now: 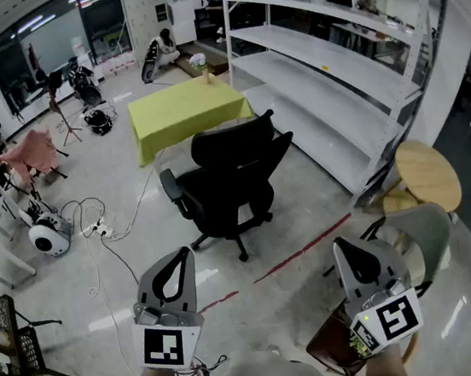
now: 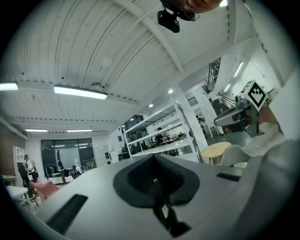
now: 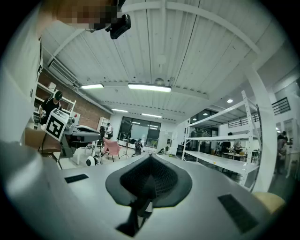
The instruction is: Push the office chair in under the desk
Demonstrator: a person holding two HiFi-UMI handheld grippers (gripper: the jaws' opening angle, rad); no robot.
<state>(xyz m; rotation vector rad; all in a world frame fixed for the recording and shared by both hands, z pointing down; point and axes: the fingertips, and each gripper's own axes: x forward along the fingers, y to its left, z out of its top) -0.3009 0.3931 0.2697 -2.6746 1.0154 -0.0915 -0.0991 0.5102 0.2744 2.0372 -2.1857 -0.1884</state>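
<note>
A black office chair (image 1: 231,183) stands out on the grey floor, its back turned toward me. Just behind it is a desk draped in yellow-green cloth (image 1: 182,112); the chair's seat is outside the desk. My left gripper (image 1: 178,255) and right gripper (image 1: 344,246) are held low near my body, well short of the chair, touching nothing. Both have their jaws pressed together and empty. In the left gripper view the shut left gripper (image 2: 154,157) faces the room and ceiling, and the right gripper view shows the right gripper (image 3: 151,157) the same way; neither shows the chair.
White shelving racks (image 1: 330,58) run along the right. A round wooden stool (image 1: 427,175) and a pale chair (image 1: 422,236) stand near my right gripper. Cables (image 1: 94,227), a pink chair (image 1: 29,154) and a black wire rack (image 1: 6,342) are on the left. A person (image 1: 167,46) sits far back.
</note>
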